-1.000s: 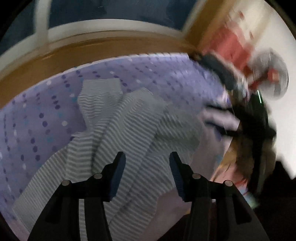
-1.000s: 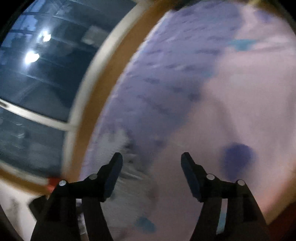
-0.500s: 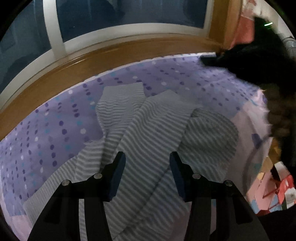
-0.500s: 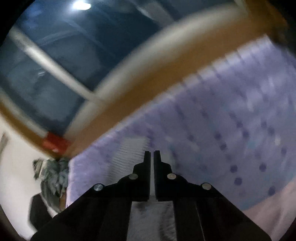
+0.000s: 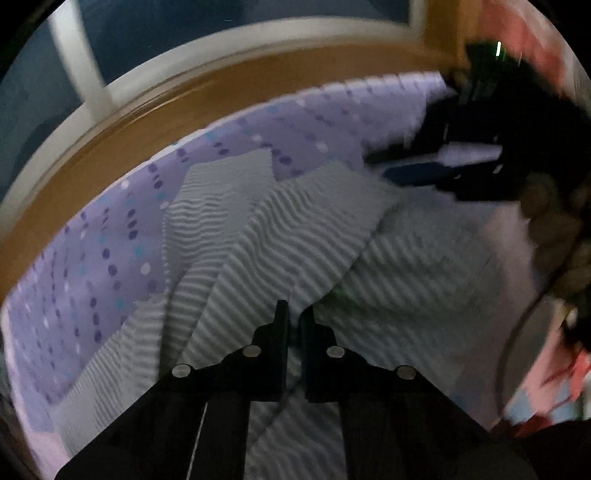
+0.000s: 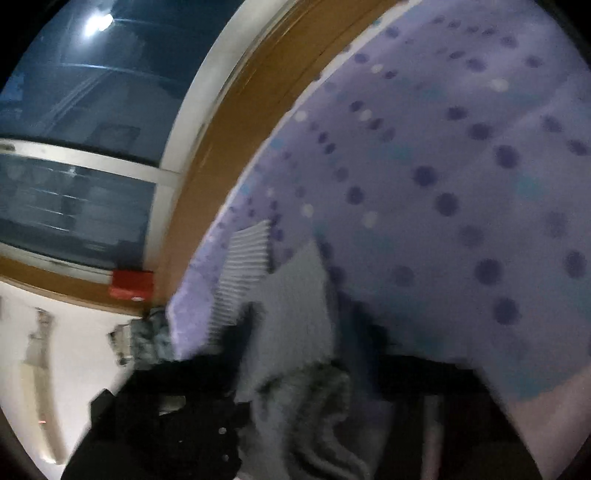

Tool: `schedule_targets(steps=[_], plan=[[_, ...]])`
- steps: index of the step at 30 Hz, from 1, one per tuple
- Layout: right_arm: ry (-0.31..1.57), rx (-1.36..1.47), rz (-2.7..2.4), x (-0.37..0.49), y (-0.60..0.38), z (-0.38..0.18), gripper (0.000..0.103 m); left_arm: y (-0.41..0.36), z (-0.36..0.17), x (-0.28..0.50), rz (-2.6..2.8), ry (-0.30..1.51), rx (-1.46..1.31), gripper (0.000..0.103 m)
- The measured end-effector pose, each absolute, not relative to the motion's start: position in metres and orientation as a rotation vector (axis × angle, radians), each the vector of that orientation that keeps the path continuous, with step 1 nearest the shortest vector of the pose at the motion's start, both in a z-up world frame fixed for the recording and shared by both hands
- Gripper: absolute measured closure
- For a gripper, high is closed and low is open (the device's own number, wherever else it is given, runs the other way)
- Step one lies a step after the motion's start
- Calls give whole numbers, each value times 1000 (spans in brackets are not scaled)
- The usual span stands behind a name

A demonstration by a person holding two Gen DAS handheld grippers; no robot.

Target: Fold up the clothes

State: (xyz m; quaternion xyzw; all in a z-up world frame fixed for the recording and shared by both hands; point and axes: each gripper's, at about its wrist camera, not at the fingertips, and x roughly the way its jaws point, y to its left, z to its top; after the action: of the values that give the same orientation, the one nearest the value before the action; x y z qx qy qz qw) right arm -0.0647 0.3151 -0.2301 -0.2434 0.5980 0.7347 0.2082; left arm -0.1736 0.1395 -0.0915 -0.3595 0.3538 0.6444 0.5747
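The striped garment (image 5: 295,236), grey with thin pale stripes, lies rumpled on my purple dotted bedspread (image 5: 92,258), its two folded panels fanning toward the wooden sill (image 5: 221,96).

My left gripper (image 5: 293,321) points down over the near part of it. Its jaws are drawn together with only a sliver between them. The tips lie against the cloth, but I cannot tell if a fold is pinched there.

My right gripper (image 5: 391,164) reaches the garment's far corner. Its jaws have just been opening a little, yet striped cloth is bunched up between the fingers close to that camera, and as far as the blur allows they are clamped on it.

I can read no lettering in either view. The red box (image 6: 131,284) on the sill has a white patch, too smeared to make out.

Only the left view shows the whole spread of the garment, the right gripper's blue pad and small green light (image 5: 498,48), and my hand (image 5: 554,229) behind it. Only the right view shows the window (image 6: 74,92) with a lamp glare (image 6: 96,23), the white wall (image 6: 55,350) below the sill, and a grey-green heap (image 6: 155,336) beside the bed's edge.
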Motion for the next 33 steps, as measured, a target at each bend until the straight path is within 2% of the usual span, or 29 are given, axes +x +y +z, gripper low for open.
schedule_targets(steps=[1,4,7,12,13,15,16,17,20,22,24,28,30,31,33], plan=[[1663,-681,2059,-69,317,-227,99,135,-84,-177,1515,775,-851,99],[1612,-632,2177,-71,313,-201,101,121,-60,-191,1543,625,-878,99],[1559,-605,2289,-71,302,-171,101,103,-39,-198,1570,549,-853,99],[1352,-661,2302,-48,273,-153,100,83,-38,-176,1468,642,-759,99],[1315,-691,2265,-41,269,-159,95,78,-43,-170,1440,667,-756,99],[1300,-751,2199,-26,262,-178,72,69,-52,-168,1398,666,-798,99],[1324,-770,2184,-19,256,-190,50,65,-57,-168,1377,665,-821,99],[1361,-779,2182,-15,250,-202,41,63,-63,-169,1368,679,-841,99],[1451,-797,2179,-7,231,-231,38,61,-82,-175,1332,742,-928,97],[1445,-777,2199,-14,222,-231,34,63,-88,-180,1278,749,-986,91],[1439,-757,2220,-20,213,-232,34,64,-84,-182,1235,706,-1018,88],[1344,-830,2284,-43,200,-228,35,71,-53,-198,1116,418,-1073,88],[1343,-804,2281,-43,199,-226,39,79,-42,-208,1079,261,-1105,88],[1348,-783,2275,-42,200,-224,44,86,-38,-213,1093,208,-1124,88],[1295,-710,2312,-41,195,-214,48,102,-37,-221,1115,173,-1165,87]])
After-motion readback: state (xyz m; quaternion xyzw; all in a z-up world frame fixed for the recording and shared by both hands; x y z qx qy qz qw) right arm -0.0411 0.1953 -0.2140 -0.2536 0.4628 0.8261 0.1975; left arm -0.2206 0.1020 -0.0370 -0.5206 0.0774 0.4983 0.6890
